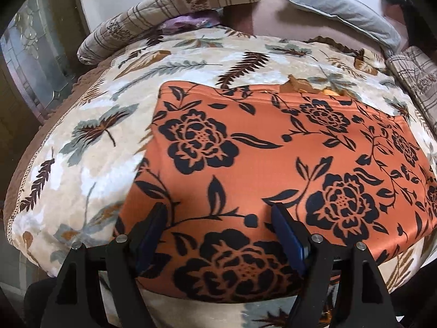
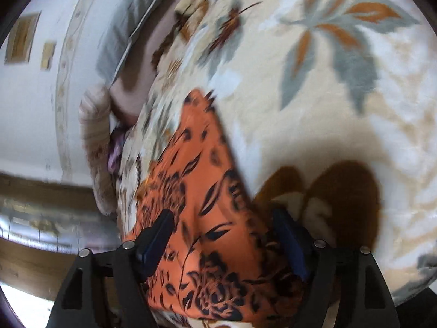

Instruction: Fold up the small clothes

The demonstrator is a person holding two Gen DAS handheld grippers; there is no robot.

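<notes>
Here an orange garment printed with black roses and leaves lies flat on a cream plush blanket with grey and brown leaf patterns, which covers the bed. The garment's far edge is straight, and a small fold of the blanket pokes up just behind it.

The left gripper hangs low over the garment's near edge, its jaws wide apart with blue pads on either side of a black rose; the cloth runs beneath and between them, but the pads do not press on it.

In the blurred right wrist view, the right gripper stands over the garment's other end, jaws likewise wide, one finger over the orange cloth and the other at its edge beside the blanket.

Beyond the blanket lie a beige checked pillow and a grey pillow.
</notes>
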